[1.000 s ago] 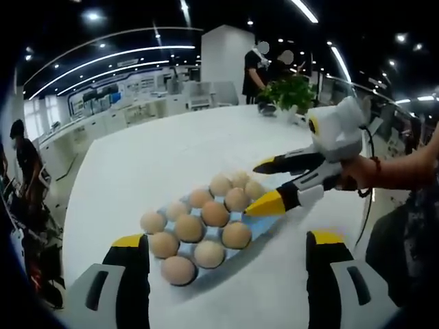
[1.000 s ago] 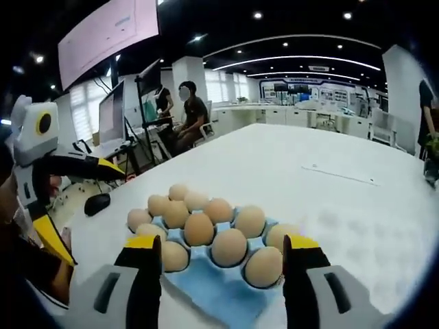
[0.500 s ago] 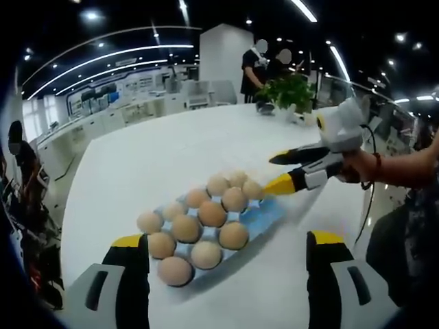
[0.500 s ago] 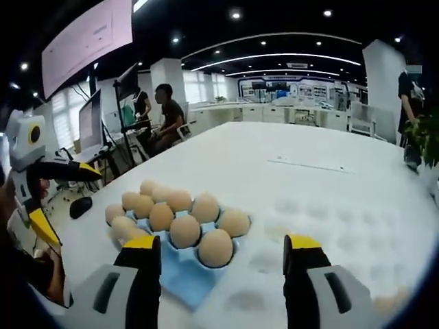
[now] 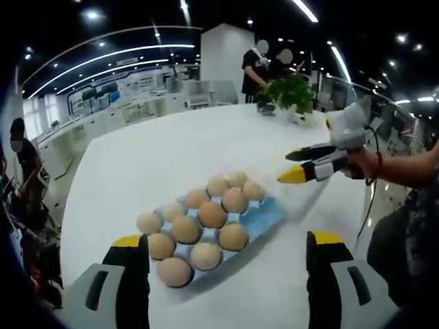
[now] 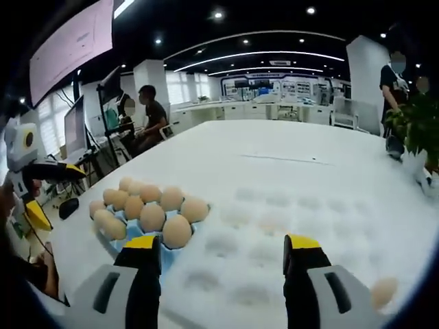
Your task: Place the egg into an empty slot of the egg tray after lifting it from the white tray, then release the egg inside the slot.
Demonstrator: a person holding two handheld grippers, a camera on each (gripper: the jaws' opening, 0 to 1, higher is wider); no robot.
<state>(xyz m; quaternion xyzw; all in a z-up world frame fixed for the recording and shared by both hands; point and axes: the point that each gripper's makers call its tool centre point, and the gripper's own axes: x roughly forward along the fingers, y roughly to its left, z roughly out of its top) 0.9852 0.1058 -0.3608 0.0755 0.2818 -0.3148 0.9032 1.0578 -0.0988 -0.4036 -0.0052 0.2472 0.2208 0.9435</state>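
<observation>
A blue egg tray holding several brown eggs lies on the white table, just ahead of my left gripper, which is open and empty. My right gripper hovers open to the right of that tray, clear of it. In the right gripper view the egg tray with its eggs sits at the left. The white tray with shallow dimples spreads ahead of my open, empty right gripper. A single egg rests on the white tray at the lower right.
A potted plant stands at the table's far end, with people behind it. A person sits at desks with monitors off the table's left side. A hand holds the right gripper. My left gripper shows at the far left.
The right gripper has drawn back from the egg tray and swung right, over the white tray. The left gripper has stayed in place and open.
</observation>
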